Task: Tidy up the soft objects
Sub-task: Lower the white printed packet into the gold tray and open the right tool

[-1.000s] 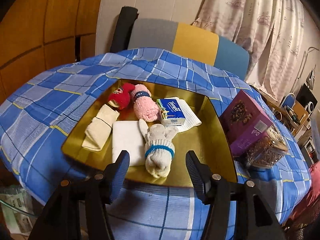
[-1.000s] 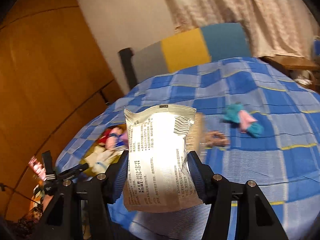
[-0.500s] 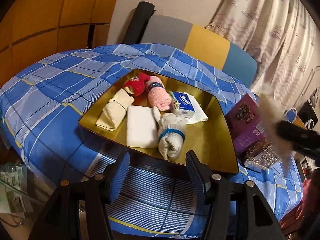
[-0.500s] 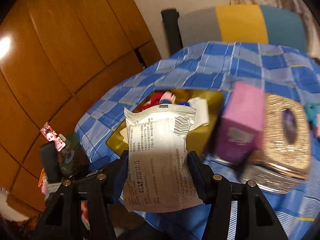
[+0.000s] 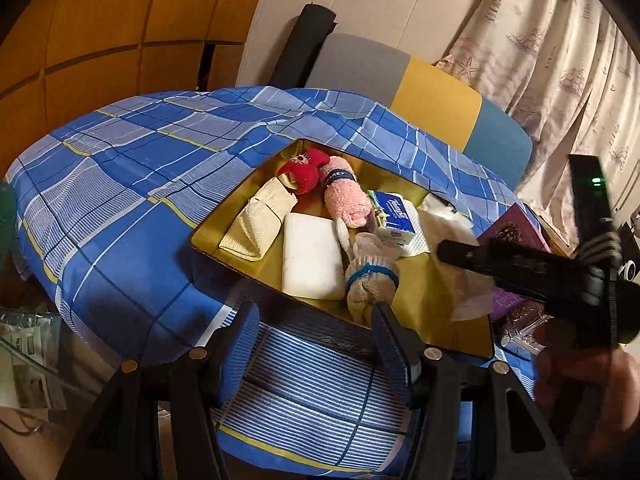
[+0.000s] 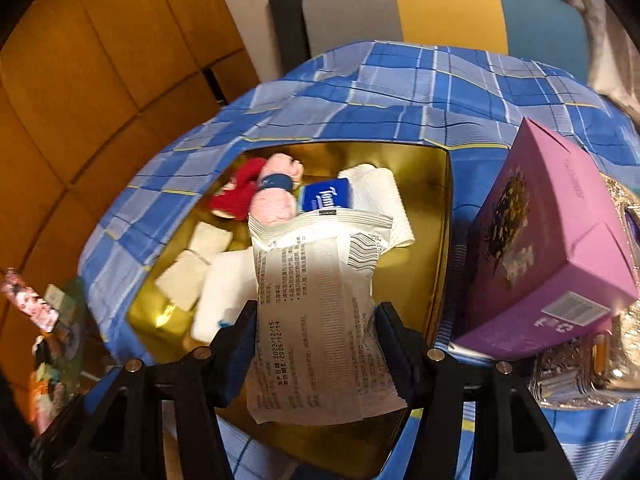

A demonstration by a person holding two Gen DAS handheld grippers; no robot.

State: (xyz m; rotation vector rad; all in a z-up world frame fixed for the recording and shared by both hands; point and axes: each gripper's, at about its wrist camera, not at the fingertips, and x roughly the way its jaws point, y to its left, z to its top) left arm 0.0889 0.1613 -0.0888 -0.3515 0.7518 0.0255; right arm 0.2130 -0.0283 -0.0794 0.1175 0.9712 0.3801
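A gold tray (image 5: 424, 292) on the blue plaid tablecloth holds a cream cloth (image 5: 258, 220), a white pad (image 5: 310, 256), a red plush (image 5: 306, 170), a pink rolled towel (image 5: 346, 200), a blue tissue pack (image 5: 396, 210) and a rolled sock with a blue band (image 5: 370, 280). My left gripper (image 5: 316, 344) is open and empty at the tray's near edge. My right gripper (image 6: 316, 340) is shut on a white packet (image 6: 316, 296), held over the tray (image 6: 438, 200). The right gripper also shows in the left wrist view (image 5: 472, 256), above the tray's right side.
A purple box (image 6: 544, 248) lies on a shiny patterned box (image 6: 592, 364) just right of the tray. A grey, yellow and blue chair back (image 5: 420, 88) stands behind the table. Wooden panels (image 5: 100, 40) are at the left, a curtain (image 5: 560, 60) at the right.
My right gripper has swung left with the white packet, from over the right part of the table to above the tray. My left gripper has drawn back and turned a little left.
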